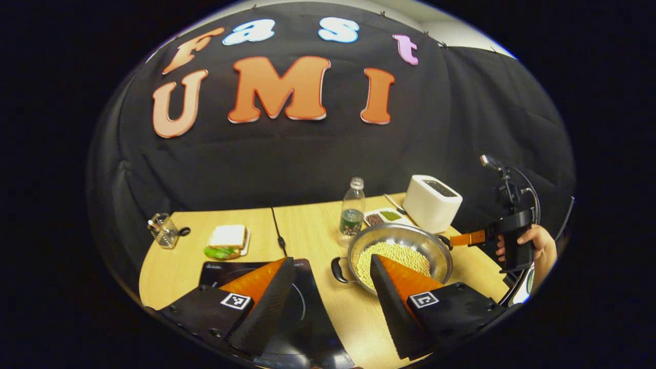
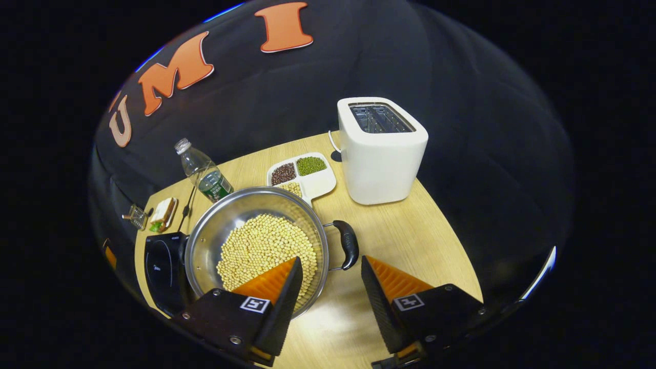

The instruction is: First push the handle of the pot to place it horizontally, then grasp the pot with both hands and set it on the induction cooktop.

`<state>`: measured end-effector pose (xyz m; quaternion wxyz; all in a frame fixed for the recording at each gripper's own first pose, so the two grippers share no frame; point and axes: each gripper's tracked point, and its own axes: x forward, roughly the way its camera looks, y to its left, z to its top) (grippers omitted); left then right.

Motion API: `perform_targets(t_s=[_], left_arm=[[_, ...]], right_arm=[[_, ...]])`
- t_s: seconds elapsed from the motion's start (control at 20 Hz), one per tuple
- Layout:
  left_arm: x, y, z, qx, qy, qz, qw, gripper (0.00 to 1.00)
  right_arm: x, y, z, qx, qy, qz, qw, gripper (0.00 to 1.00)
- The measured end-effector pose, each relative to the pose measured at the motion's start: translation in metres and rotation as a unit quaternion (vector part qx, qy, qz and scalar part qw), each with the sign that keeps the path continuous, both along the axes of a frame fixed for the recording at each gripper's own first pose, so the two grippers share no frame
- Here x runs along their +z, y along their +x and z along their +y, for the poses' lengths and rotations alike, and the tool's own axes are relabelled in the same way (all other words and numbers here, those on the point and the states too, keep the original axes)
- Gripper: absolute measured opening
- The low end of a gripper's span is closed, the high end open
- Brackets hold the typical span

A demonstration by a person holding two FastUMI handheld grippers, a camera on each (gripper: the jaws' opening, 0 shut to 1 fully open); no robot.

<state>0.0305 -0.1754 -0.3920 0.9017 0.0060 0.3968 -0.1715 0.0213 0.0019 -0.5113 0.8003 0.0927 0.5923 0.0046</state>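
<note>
A steel pot point(image 1: 405, 234) with soybeans in it stands on the wooden table to the right of the black induction cooktop point(image 1: 215, 270). My left gripper point(image 1: 330, 307) is open; its fingers straddle the cooktop's right edge and the pot's left black handle point(image 1: 339, 270). In the right gripper view the pot point(image 2: 207, 225) lies ahead to the left, and its right black handle point(image 2: 349, 245) sticks out sideways. My right gripper point(image 2: 330, 302) is open just short of that handle. In the left gripper view a hand point(image 1: 535, 246) holds the right gripper point(image 1: 458, 240) at the pot's far rim.
Behind the pot stand a white toaster point(image 2: 382, 154), a divided tray of beans point(image 2: 320, 184) and a water bottle point(image 2: 205, 177). A sandwich on a plate point(image 1: 228, 240) and a glass holder point(image 1: 164, 230) sit at the table's far left. A black cable point(image 1: 279, 236) runs to the cooktop.
</note>
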Motion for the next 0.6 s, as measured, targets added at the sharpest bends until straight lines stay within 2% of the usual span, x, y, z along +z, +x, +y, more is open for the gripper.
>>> perform_targets(t_s=[0.05, 0.1, 0.15, 0.25, 0.6], left_arm=[[-0.015, -0.003, -0.009, -0.003, 0.001, 0.021, 1.000, 0.97], [-0.028, -0.004, -0.016, -0.003, 0.001, 0.041, 0.999, 0.97], [-0.039, -0.005, -0.023, -0.005, -0.003, 0.061, 0.998, 0.97], [-0.060, -0.003, -0.038, -0.007, -0.007, 0.089, 0.996, 0.97], [-0.139, 0.019, -0.045, 0.014, 0.027, 0.162, 0.986, 0.96]], right_arm=[[-0.002, 0.002, 0.002, 0.004, 0.000, -0.002, 1.000, 0.77], [-0.002, 0.005, 0.004, 0.006, 0.002, -0.005, 1.000, 0.73], [-0.003, 0.008, 0.008, 0.009, 0.005, -0.008, 1.000, 0.80], [-0.009, 0.008, 0.012, 0.011, 0.009, -0.005, 1.000, 0.82], [-0.038, 0.009, 0.012, 0.032, -0.009, 0.010, 0.999, 0.82]])
